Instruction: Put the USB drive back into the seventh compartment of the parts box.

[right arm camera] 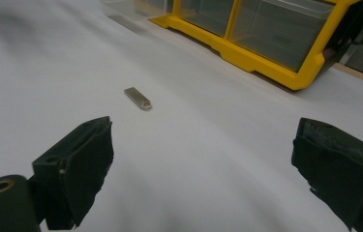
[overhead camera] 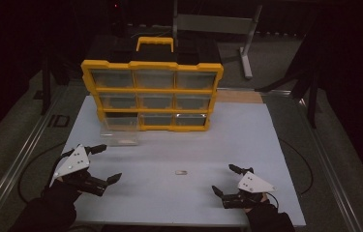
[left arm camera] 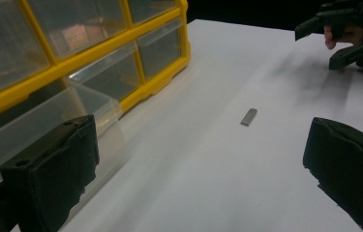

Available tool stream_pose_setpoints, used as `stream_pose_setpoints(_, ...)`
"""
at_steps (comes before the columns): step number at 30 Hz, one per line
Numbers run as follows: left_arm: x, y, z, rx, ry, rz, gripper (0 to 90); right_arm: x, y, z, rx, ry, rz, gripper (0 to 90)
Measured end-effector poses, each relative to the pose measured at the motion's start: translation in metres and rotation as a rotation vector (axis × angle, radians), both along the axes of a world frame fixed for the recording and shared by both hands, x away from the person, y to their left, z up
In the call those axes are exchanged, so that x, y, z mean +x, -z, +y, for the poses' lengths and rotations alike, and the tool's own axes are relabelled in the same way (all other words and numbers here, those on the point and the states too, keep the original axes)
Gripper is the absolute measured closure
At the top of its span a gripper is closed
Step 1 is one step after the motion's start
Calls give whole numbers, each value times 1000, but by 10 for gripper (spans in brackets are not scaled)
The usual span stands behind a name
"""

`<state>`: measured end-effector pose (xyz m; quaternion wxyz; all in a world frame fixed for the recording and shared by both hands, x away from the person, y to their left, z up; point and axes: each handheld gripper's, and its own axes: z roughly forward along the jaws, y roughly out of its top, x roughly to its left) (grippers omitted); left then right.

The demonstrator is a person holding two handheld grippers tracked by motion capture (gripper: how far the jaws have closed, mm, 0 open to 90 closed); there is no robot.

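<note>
A small flat metal piece (overhead camera: 181,172) is seen lying on the white table top (overhead camera: 179,203), well apart from both grippers and roughly between them. It is a thin, silvery-grey oblong with squared ends, laid flat on its broad face. In the high view it is found ahead of and to the right of the left gripper (overhead camera: 104,163), and to the left of the right gripper (overhead camera: 223,179), somewhat nearer the latter. In the left gripper view the metal piece (left arm camera: 249,117) is seen beyond the wide-spread jaws, right of the middle. In the right gripper view the piece (right arm camera: 137,98) is seen lying aslant, ahead of the left-hand jaw, touched by nothing.
</note>
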<state>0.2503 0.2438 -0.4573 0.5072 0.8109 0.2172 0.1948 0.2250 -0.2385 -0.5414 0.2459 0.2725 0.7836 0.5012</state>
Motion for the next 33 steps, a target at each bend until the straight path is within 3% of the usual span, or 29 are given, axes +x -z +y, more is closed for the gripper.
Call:
stream_pose_setpoints(10,9,-16,-22,29,67,3,5,0,0,1,4,-1,-1,79)
stream_pose_setpoints(12,13,-19,-33,46,97,4,5,1,0,1,12,3,1,79)
stream_pose_setpoints(19,23,-21,-53,76,148,25,5,0,0,1,14,-1,2,79)
stream_pose_setpoints(33,36,-20,-82,107,206,63,5,1,0,1,14,-9,10,79)
